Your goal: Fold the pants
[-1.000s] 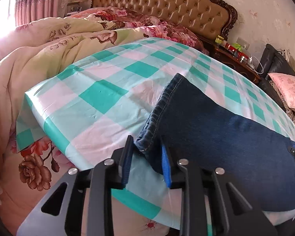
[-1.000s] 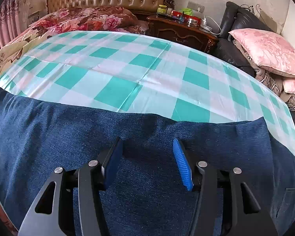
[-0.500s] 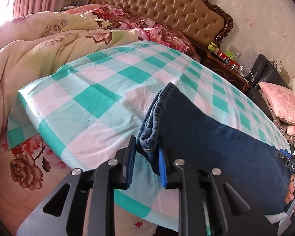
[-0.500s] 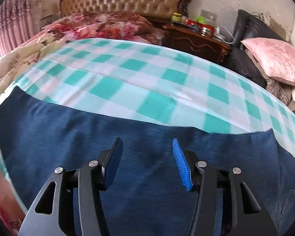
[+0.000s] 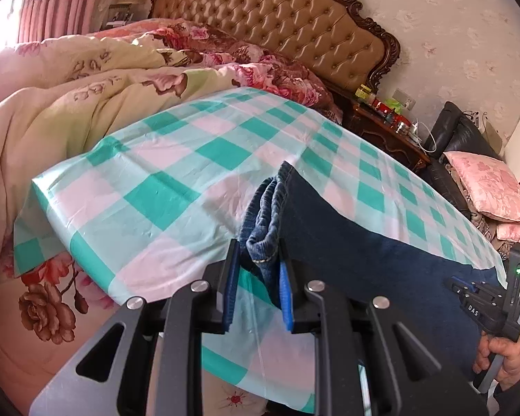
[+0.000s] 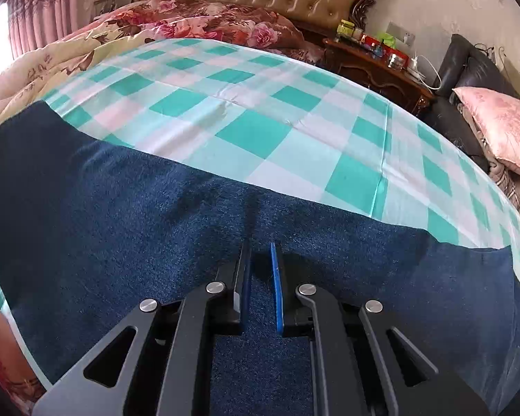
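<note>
Dark blue jeans (image 5: 364,253) lie lengthwise along the near edge of a green-and-white checked cloth (image 5: 176,180) on the bed. My left gripper (image 5: 258,260) is shut on the bunched leg hems (image 5: 263,228) and lifts them slightly off the cloth. In the right wrist view the jeans (image 6: 121,215) fill the lower half. My right gripper (image 6: 260,253) has closed down on a pinch of denim in the middle of the jeans. The right gripper also shows at the far right of the left wrist view (image 5: 485,298), held by a hand.
A floral quilt (image 5: 52,104) is piled left of the cloth. A tufted headboard (image 5: 280,17) stands behind. A dark nightstand (image 6: 374,66) with small items and a black sofa with a pink pillow (image 6: 499,121) are at the right.
My left gripper closed on the leg hems and raised them, bunching the fabric. My right gripper went from wide open to nearly shut on the denim.
</note>
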Tool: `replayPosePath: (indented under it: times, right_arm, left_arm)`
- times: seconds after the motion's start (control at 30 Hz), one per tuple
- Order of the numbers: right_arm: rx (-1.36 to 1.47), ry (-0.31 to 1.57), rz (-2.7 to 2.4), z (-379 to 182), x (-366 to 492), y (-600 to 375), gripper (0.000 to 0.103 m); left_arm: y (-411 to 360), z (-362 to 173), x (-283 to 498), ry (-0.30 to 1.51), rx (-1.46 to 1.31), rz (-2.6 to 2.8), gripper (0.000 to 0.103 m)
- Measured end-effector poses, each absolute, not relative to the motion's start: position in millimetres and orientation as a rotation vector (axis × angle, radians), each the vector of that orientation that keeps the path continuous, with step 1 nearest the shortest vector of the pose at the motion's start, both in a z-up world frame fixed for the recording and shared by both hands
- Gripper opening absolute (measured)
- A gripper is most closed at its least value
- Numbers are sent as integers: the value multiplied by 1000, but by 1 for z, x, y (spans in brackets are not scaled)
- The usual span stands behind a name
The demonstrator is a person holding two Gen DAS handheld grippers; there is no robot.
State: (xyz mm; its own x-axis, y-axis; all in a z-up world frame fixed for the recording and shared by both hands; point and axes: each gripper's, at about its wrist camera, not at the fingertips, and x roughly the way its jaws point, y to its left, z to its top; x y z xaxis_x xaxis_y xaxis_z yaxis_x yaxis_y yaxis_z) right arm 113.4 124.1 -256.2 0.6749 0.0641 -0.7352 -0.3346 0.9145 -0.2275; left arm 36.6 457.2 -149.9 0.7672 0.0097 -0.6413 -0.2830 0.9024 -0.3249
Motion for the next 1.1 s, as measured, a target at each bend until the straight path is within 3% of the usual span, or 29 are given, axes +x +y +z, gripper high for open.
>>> replayPosePath:
  times: [0.27, 0.33, 0.37, 0.4, 0.43, 0.6, 0.73, 0.93, 1.1]
  right_arm:
    - [-332, 825, 237, -255, 114, 122, 11]
    - [-276, 860, 250, -251, 118, 113, 27]
    - [-192, 885, 281, -246, 120, 102, 38]
    - [-146, 892, 294, -243, 121, 96, 59]
    - [-71, 910, 316, -238, 121, 83, 64]
    - [158, 999, 409, -222, 121, 44, 64]
    - [423, 1060, 461, -222, 116, -8, 64]
    - [581, 1048, 404, -224, 90, -84, 64]
    - [602, 1060, 361, -232, 76, -119, 64]
  left_arm:
    - [445, -133, 35, 666, -363, 178, 21]
    - [430, -120, 35, 656, -284, 192, 21]
    - [422, -113, 34, 649, -246, 197, 21]
    - [410, -103, 35, 639, -190, 203, 21]
    - [396, -94, 35, 627, -133, 206, 21]
    - [311, -58, 36, 566, 133, 188, 21]
    - [209, -63, 29, 515, 368, 144, 21]
    - [39, -146, 3, 479, 730, 12, 21]
    - [-9, -208, -15, 464, 895, 13, 24]
